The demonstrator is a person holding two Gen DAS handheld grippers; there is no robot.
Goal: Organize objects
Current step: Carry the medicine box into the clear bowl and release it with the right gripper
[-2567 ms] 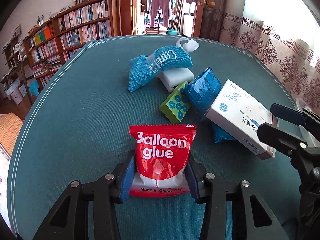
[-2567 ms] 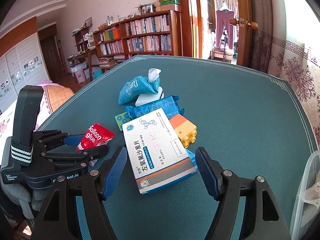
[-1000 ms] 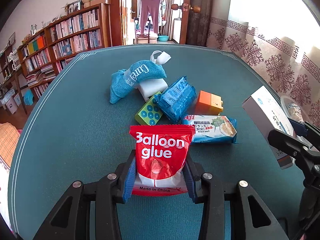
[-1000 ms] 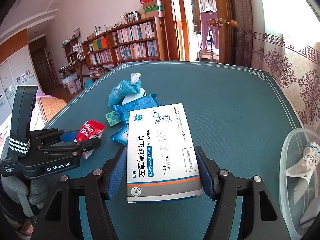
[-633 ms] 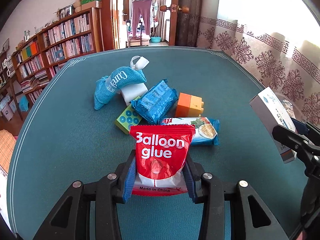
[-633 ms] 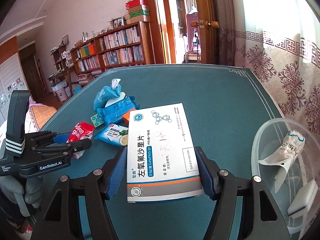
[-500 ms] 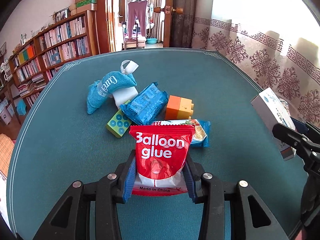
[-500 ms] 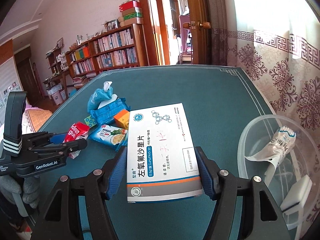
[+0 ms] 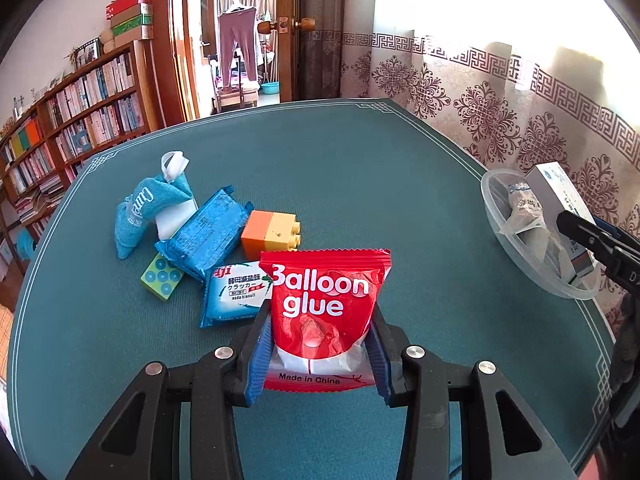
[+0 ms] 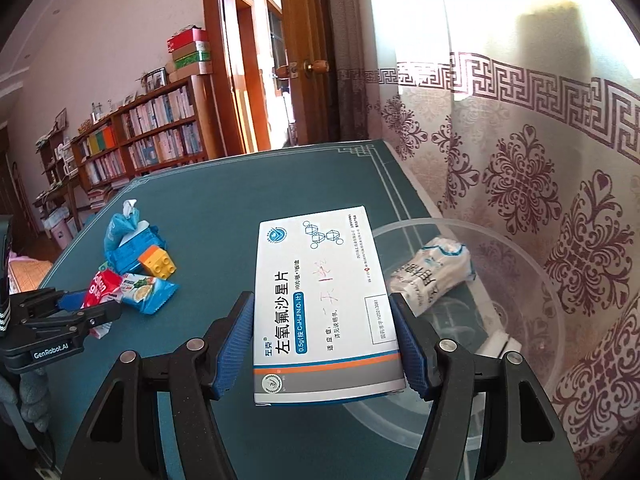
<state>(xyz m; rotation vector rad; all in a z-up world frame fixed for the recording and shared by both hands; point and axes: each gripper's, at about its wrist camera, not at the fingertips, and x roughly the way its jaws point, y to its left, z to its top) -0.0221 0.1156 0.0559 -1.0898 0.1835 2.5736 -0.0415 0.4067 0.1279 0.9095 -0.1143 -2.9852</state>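
We've swung the right gripper (image 10: 326, 346), clamped on the medicine box (image 10: 326, 300), from the pile over the clear bowl (image 10: 516, 360) at right; drop looks next. Left gripper (image 9: 320, 354) still grips the glue pouch (image 9: 324, 312) above the table (image 9: 360, 184).

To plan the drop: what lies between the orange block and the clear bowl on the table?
Nothing: in the left wrist view the green table is bare between the orange block and the clear bowl.
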